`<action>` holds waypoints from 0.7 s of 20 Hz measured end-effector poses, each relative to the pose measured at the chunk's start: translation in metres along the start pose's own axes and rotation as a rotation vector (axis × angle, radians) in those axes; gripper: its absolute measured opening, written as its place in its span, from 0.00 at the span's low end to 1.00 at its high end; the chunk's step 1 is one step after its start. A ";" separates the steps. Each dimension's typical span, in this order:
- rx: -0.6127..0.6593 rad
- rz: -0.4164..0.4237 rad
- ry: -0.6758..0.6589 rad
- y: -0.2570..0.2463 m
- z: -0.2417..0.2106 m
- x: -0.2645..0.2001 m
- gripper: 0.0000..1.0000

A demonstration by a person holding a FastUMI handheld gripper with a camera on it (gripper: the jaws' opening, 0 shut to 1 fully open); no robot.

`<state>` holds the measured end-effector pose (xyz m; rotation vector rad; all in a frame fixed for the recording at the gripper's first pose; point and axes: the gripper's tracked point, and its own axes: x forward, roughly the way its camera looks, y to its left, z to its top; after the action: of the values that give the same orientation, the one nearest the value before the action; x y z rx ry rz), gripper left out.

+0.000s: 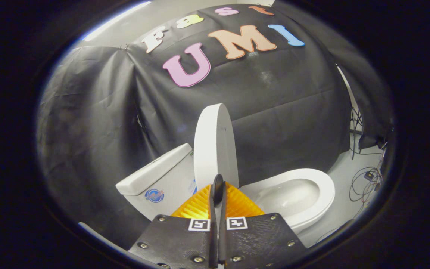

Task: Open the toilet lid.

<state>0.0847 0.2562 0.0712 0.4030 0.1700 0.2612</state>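
The gripper (218,186) sat at the bottom centre with its 2 fingers (223,201) pressed together, holding nothing. Just beyond them the toilet lid (215,144) stood upright, open, between the tank (155,175) and the bowl (297,194).

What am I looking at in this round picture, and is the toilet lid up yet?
The camera rides on a hand-held gripper that a person carries, looking forward along its two fingers, which appear closed together and hold nothing. Just beyond them stands a white toilet. Its lid is raised, about upright, near the tank. The seat and open bowl lie to the right of the fingers. Cables lie on the floor beyond the bowl, by the black cloth wall.
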 end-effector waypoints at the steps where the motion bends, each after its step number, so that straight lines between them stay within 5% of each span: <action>1: 0.002 0.005 0.001 0.001 0.000 0.000 0.02; 14: -0.124 0.016 -0.010 0.030 -0.003 0.003 0.02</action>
<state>0.0808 0.2848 0.0798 0.2830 0.1399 0.2842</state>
